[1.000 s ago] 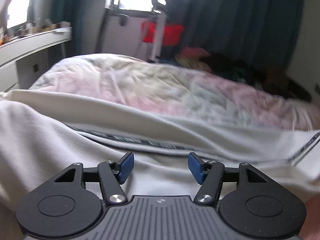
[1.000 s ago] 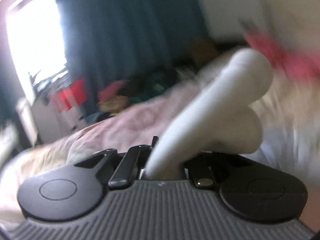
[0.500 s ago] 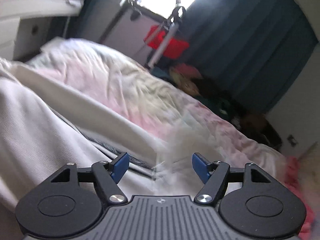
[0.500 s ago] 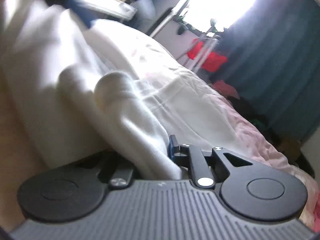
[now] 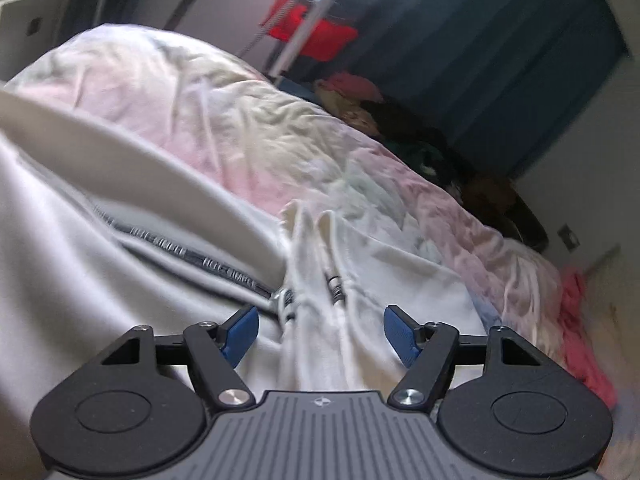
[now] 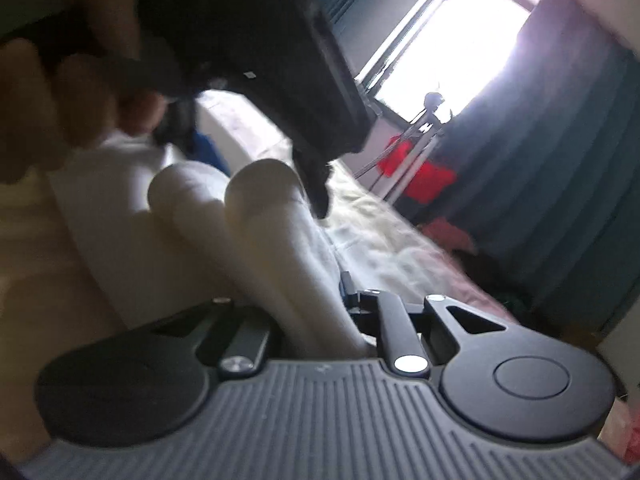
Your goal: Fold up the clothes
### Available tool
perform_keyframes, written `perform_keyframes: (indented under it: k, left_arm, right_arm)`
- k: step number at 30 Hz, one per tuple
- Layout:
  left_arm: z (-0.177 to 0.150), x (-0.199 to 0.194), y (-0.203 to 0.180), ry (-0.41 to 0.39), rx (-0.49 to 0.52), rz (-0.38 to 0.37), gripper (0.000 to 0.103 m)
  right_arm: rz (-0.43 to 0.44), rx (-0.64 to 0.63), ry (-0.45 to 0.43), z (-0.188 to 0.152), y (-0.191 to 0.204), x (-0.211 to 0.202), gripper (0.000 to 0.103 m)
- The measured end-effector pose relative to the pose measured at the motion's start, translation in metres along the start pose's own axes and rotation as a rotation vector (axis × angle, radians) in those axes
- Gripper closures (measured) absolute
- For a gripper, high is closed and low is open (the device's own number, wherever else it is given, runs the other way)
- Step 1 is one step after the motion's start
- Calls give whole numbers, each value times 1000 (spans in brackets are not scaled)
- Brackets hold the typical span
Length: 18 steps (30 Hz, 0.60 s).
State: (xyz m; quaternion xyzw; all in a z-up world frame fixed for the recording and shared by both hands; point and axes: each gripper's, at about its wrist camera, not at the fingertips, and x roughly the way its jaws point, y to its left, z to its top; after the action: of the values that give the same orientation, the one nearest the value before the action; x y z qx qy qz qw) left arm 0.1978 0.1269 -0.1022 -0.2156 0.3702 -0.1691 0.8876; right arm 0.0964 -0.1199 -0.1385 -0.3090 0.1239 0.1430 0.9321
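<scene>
A rumpled pastel duvet (image 5: pixel 248 120) covers the bed, and the white zip-up garment (image 5: pixel 80 264) lies across its near side. The left claw (image 5: pixel 320 334) hangs spread over the garment's bunched zipper end (image 5: pixel 334 280), while the right claw (image 6: pixel 316 320) is pinched on a rolled fold of the same cloth.

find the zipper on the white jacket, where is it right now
In the left wrist view the zipper runs diagonally across the white jacket, ending just ahead of the open left gripper.
</scene>
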Motion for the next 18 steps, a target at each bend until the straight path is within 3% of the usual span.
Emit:
perform_keyframes:
  k: [4, 7, 10, 12, 13, 17, 18]
  left_arm:
    - [3, 19, 5, 46, 0, 2, 50]
    - [1, 28, 6, 62, 5, 2, 51]
    - [-1, 27, 4, 61, 22, 0, 51]
    - [-2, 25, 4, 62, 17, -10, 51]
    - [-2, 25, 5, 60, 11, -16, 51]
    - [-3, 23, 9, 45, -19, -6, 59]
    - [-3, 23, 10, 45, -18, -8, 59]
  right_arm:
    - [68, 53, 54, 3, -7, -5, 89]
    - [122, 93, 101, 8, -15, -12, 85]
    - [189, 208, 154, 15, -25, -32, 67]
    - [290, 328, 164, 19, -41, -42, 39]
    - [338, 387, 168, 21, -49, -46, 38]
    - [393, 607, 134, 21, -77, -71, 39]
    - [358, 639, 116, 20, -82, -82, 39]
